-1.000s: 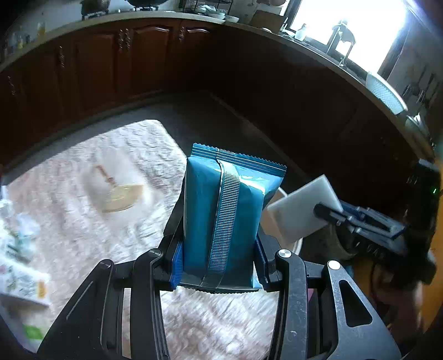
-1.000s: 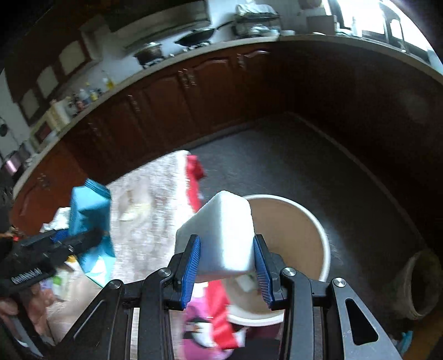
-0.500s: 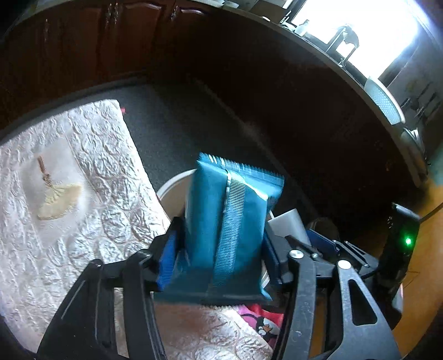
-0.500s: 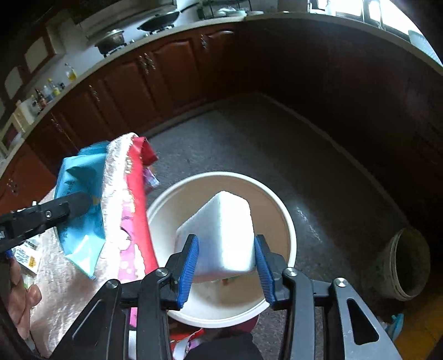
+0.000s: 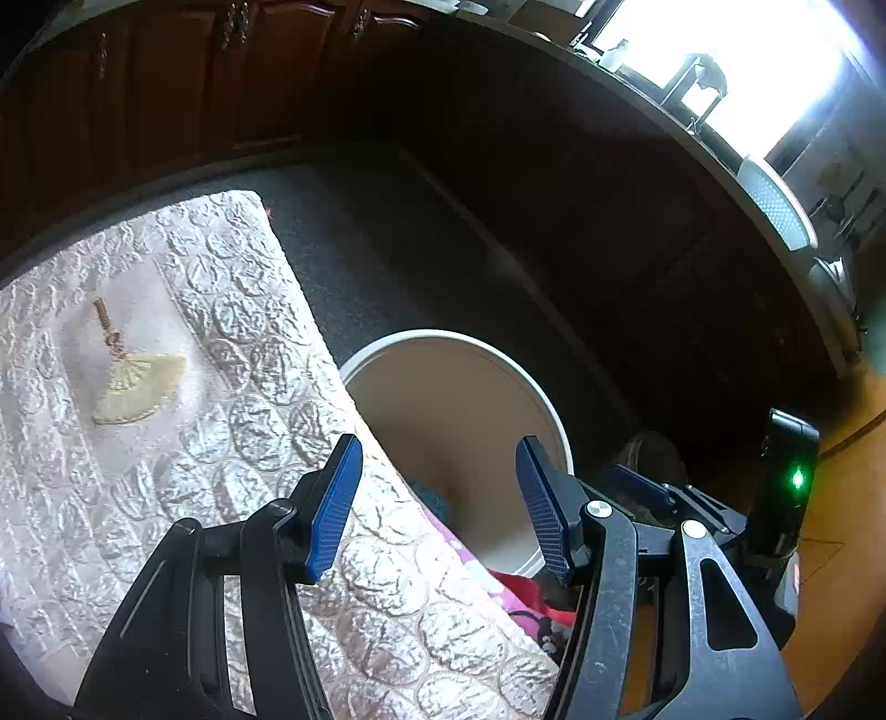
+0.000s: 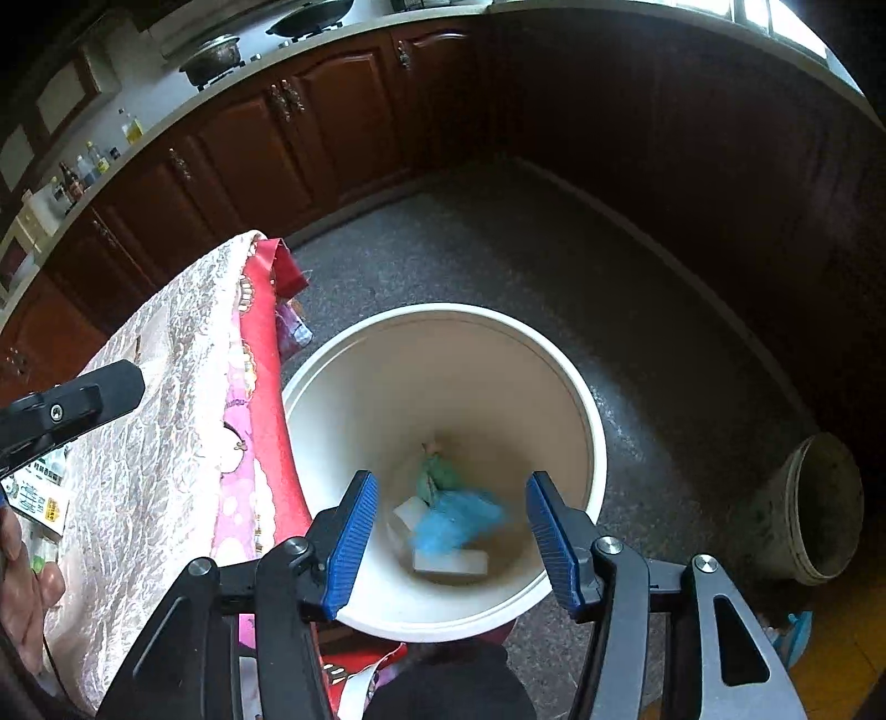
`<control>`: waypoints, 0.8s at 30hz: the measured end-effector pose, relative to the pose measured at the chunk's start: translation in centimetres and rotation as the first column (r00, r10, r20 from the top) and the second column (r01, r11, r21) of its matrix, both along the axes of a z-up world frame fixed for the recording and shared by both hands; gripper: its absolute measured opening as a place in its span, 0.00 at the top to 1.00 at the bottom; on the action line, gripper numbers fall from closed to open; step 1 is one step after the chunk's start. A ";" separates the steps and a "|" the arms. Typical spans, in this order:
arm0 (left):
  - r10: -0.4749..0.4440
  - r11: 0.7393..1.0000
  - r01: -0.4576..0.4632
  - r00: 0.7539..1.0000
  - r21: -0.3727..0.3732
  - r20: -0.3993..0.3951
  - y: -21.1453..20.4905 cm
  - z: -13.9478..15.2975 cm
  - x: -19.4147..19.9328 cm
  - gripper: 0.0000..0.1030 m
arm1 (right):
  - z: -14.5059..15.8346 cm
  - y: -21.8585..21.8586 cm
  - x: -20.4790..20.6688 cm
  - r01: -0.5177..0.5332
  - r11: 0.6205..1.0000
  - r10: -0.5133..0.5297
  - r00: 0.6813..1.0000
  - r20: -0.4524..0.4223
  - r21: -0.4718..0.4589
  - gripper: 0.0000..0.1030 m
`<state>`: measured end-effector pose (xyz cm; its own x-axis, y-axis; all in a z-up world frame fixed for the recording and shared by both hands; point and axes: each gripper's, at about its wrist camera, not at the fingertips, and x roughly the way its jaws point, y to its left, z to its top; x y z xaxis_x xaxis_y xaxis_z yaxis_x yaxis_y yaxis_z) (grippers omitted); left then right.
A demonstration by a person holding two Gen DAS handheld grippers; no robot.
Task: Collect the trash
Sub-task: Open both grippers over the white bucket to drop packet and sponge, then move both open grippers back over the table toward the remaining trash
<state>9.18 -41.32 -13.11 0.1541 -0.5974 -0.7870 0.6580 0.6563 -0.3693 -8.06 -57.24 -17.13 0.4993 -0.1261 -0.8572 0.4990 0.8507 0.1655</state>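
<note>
Blue-padded jaws stand apart on both tools, with nothing between them. The right gripper [image 6: 451, 531] has just been opening above the white bucket [image 6: 592, 437], and the left gripper [image 5: 437, 507] has just been opening at the table's edge with the bucket's rim just beyond. At the bucket's bottom lie the blurred blue packet [image 6: 454, 520], two white blocks [image 6: 451, 560] touching it, and a green scrap [image 6: 434, 476] at its 12 o'clock.

Writing shows only on a printed packet [image 6: 36, 493] at 9 o'clock in the right view, beside a hand [image 6: 25, 598]; it is too small to read.

A quilted cream cloth [image 5: 183, 443] with an embroidered fan [image 5: 135, 385] covers the table, over a pink and red cloth [image 6: 260, 399] that hangs at the edge nearest the bucket. Speckled grey floor [image 6: 498, 243] runs to dark wood cabinets [image 6: 310, 138] from 9 to 3 o'clock. A pot [image 6: 213, 52], a pan and bottles [image 6: 91, 160] stand on the counter at 10 to 12 o'clock. A dirty second pail [image 6: 814, 509] stands on the floor at 4 o'clock, well apart from the bucket.
</note>
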 end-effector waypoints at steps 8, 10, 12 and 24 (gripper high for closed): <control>0.034 0.999 -0.035 0.997 0.014 0.065 2.3 1.3 -1.0 0.45 | 1.1 1.3 0.0 -0.013 1.000 0.013 1.000 0.023 0.006 0.45; 0.044 0.999 -0.046 0.996 0.020 0.083 3.1 1.6 -1.2 0.45 | 1.5 1.7 0.0 -0.021 1.000 0.020 0.999 0.033 0.004 0.41; 0.056 0.998 -0.060 0.992 0.030 0.109 4.1 1.9 -1.6 0.45 | 2.2 2.4 0.0 -0.033 0.999 0.033 0.998 0.049 -0.001 0.40; 0.165 0.983 -0.177 0.965 0.045 0.203 11.7 3.7 -2.9 0.45 | 5.8 8.1 1.0 -0.149 0.989 0.148 0.981 0.126 -0.001 0.35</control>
